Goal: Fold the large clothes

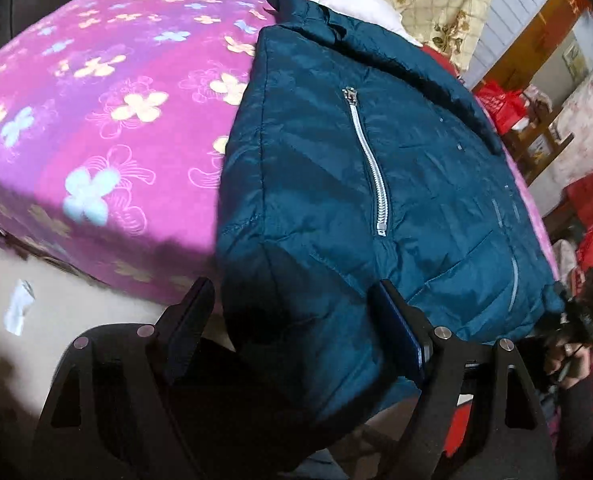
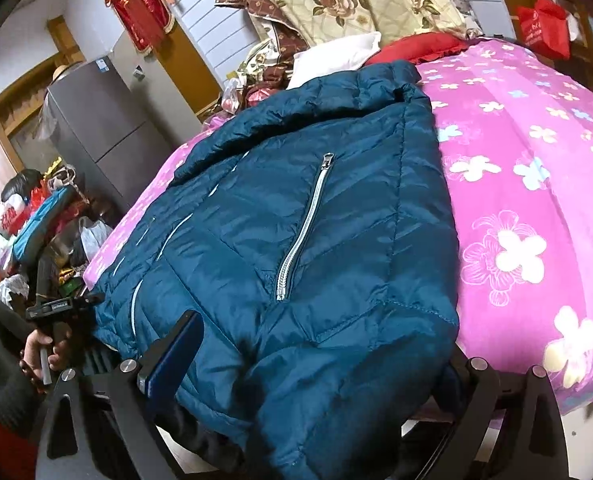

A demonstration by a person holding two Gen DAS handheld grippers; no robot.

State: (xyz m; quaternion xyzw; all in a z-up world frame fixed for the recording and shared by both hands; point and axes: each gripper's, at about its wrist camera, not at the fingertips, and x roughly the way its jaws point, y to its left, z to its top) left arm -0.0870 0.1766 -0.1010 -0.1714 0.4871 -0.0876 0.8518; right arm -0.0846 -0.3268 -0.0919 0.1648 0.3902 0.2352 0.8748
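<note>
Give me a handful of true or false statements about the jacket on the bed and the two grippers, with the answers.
1. The teal jacket lies on a pink flowered bedspread. True.
2. The jacket's silver pocket zipper is undone. False: it is zipped shut.
3. The left gripper has its jaws wide, with the jacket's hanging lower edge between them. True.
4. A white pillow lies beyond the jacket's far end. True.
5. The jacket is red. False: it is dark teal; a red cushion lies beyond it.
</note>
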